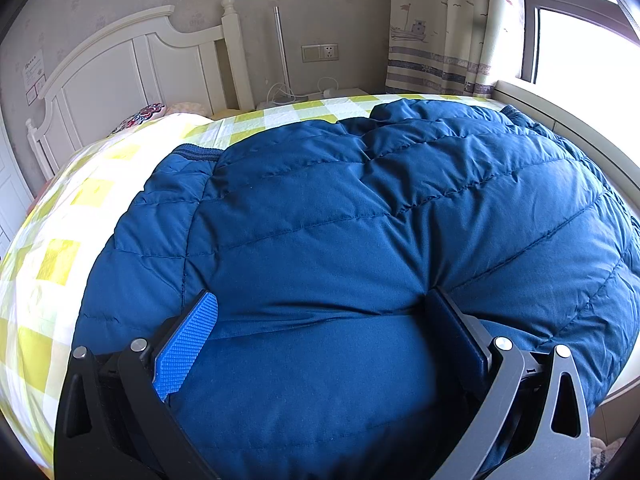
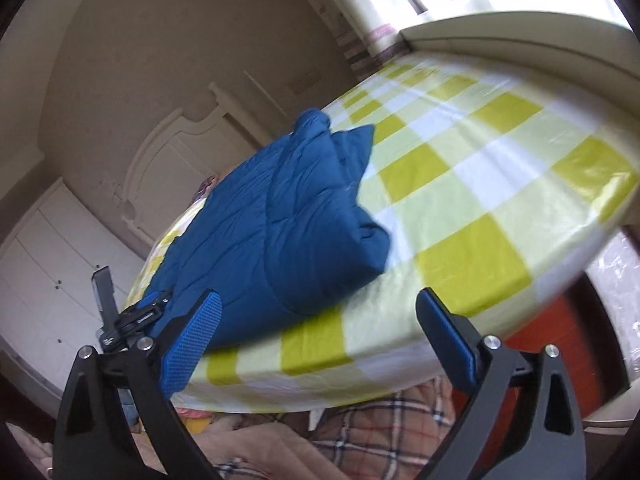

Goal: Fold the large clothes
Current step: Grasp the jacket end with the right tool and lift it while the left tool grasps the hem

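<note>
Blue quilted down jacket (image 1: pixel 360 220) lies spread over a bed covered by a yellow-green and white checked sheet (image 1: pixel 60 248); from the left wrist view it fills most of the frame. Left gripper (image 1: pixel 320 308): jaws spread wide, both pads pressed down against the puffy fabric, with a bulge of the jacket's near edge sitting between them. Textured blue pad (image 1: pixel 186 344) rests on the cloth at one side; the opposite finger (image 1: pixel 456 332) sinks into a crease where stitch lines converge. Nothing pinched; the fabric lies between the fingers, not clamped. A ribbed cuff or hem band (image 1: pixel 196 152) shows at the far left edge of the jacket, toward the white headboard (image 1: pixel 120 64). Patterned curtain (image 1: pixel 440 28) and window beyond the bed. Right gripper (image 2: pixel 316 312): jaws also wide apart, holding nothing, hanging off the near edge of the bed. From the right wrist view the jacket (image 2: pixel 280 220) sits ahead and to the left of the fingers, with the blue pad (image 2: pixel 192 344) overlapping its near corner in the picture; contact cannot be told. Bare checked sheet (image 2: pixel 480 184) lies ahead of the other finger. View is motion-blurred. Plaid cloth (image 2: pixel 380 428) visible below the bed edge.
</note>
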The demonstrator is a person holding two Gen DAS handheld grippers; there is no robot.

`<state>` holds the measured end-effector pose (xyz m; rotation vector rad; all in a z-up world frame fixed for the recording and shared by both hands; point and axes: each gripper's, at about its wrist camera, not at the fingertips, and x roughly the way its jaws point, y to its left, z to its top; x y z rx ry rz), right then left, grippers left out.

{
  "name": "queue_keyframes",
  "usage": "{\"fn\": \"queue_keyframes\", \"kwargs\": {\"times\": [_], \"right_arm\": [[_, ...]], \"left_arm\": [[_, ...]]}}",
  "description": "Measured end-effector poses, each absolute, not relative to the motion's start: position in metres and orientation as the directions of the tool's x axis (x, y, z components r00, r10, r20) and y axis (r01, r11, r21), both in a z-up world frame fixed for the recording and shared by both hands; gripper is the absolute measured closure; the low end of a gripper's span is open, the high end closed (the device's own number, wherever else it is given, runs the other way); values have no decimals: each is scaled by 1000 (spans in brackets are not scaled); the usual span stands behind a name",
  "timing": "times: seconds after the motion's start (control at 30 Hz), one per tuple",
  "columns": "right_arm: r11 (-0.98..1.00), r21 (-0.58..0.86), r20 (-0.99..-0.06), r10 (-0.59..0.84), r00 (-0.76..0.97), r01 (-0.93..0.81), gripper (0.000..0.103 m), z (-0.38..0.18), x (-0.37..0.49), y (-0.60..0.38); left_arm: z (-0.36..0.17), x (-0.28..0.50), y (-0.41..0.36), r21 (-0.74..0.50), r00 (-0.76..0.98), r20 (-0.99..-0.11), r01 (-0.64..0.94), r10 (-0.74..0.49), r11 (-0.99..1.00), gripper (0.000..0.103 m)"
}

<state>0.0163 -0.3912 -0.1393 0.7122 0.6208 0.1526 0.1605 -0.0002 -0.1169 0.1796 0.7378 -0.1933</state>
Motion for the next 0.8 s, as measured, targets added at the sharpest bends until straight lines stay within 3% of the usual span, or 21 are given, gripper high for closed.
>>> {"fn": "queue_keyframes", "kwargs": {"times": [0.23, 0.37, 0.47, 0.6, 0.67, 0.73, 0.8], "right_arm": [[700, 709, -507, 428, 748, 80, 5, -142, 55, -362], [762, 632, -595, 359, 719, 143, 3, -134, 91, -339], [695, 685, -556, 306, 773, 218, 2, -137, 109, -346], [712, 651, -565, 222, 795, 264, 2, -137, 128, -339], [748, 634, -546, 252, 799, 198, 18, -139, 131, -332], [712, 684, -493, 290, 820, 160, 48, -145, 122, -339], [661, 741, -426, 330, 842, 116, 66, -147, 113, -351]], "left_arm": [[-117, 160, -1, 93, 724, -681, 237, -112, 967, 4], [-117, 160, 0, 92, 724, -681, 237, -113, 967, 4], [-117, 160, -1, 92, 724, -680, 238, -114, 967, 4], [-116, 159, -2, 91, 724, -680, 238, -114, 967, 4], [-116, 160, -2, 90, 725, -679, 238, -115, 967, 4], [-116, 160, -2, 89, 726, -678, 238, -117, 967, 4], [-116, 159, -4, 92, 726, -678, 238, -114, 967, 4]]}}
